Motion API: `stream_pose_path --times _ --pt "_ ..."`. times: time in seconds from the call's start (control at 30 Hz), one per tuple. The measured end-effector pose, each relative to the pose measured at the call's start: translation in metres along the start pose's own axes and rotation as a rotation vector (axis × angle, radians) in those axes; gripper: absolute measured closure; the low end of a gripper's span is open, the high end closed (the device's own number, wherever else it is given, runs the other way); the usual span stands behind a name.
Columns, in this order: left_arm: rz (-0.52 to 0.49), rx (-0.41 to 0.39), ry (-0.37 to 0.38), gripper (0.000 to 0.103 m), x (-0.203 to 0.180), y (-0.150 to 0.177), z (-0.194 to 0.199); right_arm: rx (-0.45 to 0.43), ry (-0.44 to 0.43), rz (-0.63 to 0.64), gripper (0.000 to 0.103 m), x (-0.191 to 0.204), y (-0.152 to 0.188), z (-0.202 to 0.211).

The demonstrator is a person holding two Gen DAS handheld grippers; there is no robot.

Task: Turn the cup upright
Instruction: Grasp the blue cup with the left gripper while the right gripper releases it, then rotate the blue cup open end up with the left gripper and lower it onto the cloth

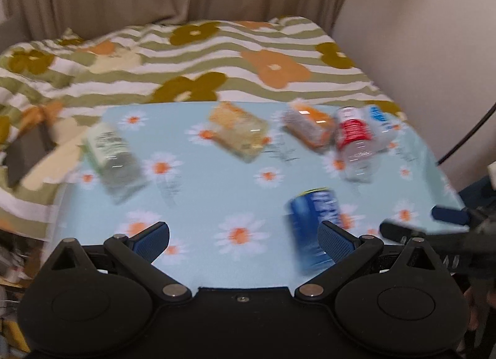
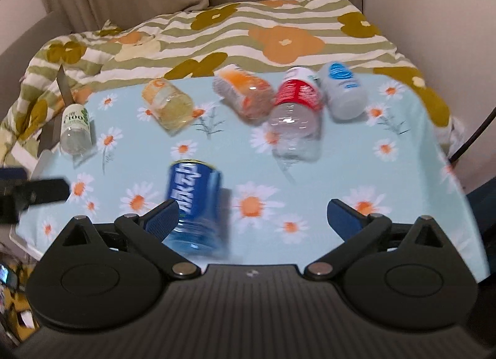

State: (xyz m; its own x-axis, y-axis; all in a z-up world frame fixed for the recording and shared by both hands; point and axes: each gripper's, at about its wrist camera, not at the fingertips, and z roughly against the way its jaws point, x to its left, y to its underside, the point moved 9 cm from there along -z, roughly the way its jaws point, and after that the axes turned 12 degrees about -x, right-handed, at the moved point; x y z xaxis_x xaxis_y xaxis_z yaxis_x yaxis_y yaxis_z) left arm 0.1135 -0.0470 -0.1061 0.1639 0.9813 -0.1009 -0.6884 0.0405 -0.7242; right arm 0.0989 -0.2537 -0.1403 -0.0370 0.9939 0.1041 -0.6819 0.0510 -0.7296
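Cup, blue [image 2: 195,204] lying on side, looks empty | L tool [image 1: 243,235] & R tool [image 2: 252,219] spread, holding nothing

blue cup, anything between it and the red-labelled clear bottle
Nothing: only bare daisy-print cloth between the blue cylindrical cup and the red-labelled clear plastic bottle, in the right wrist view.

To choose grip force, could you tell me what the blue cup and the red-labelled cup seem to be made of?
Blue cup: probably thin clear plastic, glossy, wrapped in a printed blue label; highlights near its base. Red-labelled cup: clear glossy plastic; the tablecloth shows through its bare half.
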Motion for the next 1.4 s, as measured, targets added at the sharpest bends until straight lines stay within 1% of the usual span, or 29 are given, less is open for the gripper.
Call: stream_pose_path --times 0.03,0.13,0.23,0.33,0.43,0.5,0.6,0.67,0.87,0.93,1.0,1.27,1.4 --pt "0.001 0.011 0.012 0.000 -0.009 -0.002 -0.005 0.014 0.009 0.007 0.000 -0.010 0.001 0.002" --pt "-0.004 0.073 0.022 0.000 -0.034 -0.006 -0.025 0.001 0.052 0.043 0.000 -0.038 0.001 0.004" --pt "0.013 0.155 0.022 0.000 -0.052 -0.006 -0.049 0.017 0.051 0.071 0.000 -0.060 0.006 0.000" --pt "0.034 0.233 0.009 0.000 -0.064 -0.003 -0.071 0.032 0.014 0.046 0.000 -0.077 0.013 -0.008" --pt "0.052 0.305 -0.015 0.002 -0.070 0.002 -0.093 0.043 -0.035 0.040 0.000 -0.084 0.020 -0.015" --pt "0.069 0.343 -0.032 0.003 -0.072 0.004 -0.106 0.048 -0.062 0.060 0.000 -0.086 0.024 -0.021" --pt "0.092 0.389 -0.054 0.009 -0.074 0.010 -0.122 0.066 -0.087 0.076 0.000 -0.089 0.030 -0.030" --pt "0.103 0.416 -0.070 0.009 -0.074 0.013 -0.131 0.081 -0.105 0.064 0.000 -0.093 0.033 -0.036" --pt "0.122 0.468 -0.098 0.019 -0.072 0.022 -0.146 0.099 -0.135 0.027 0.000 -0.106 0.034 -0.049" --pt "0.125 0.473 -0.103 0.030 -0.071 0.023 -0.149 0.099 -0.136 0.011 0.000 -0.109 0.034 -0.052" --pt "0.119 0.480 -0.106 0.034 -0.070 0.024 -0.151 0.101 -0.139 -0.009 0.000 -0.112 0.034 -0.053" --pt "0.064 0.470 -0.098 0.036 -0.076 0.023 -0.154 0.095 -0.138 -0.033 0.000 -0.116 0.032 -0.054" --pt "0.057 0.455 -0.080 0.037 -0.084 0.020 -0.150 0.077 -0.131 -0.042 0.000 -0.117 0.026 -0.050"
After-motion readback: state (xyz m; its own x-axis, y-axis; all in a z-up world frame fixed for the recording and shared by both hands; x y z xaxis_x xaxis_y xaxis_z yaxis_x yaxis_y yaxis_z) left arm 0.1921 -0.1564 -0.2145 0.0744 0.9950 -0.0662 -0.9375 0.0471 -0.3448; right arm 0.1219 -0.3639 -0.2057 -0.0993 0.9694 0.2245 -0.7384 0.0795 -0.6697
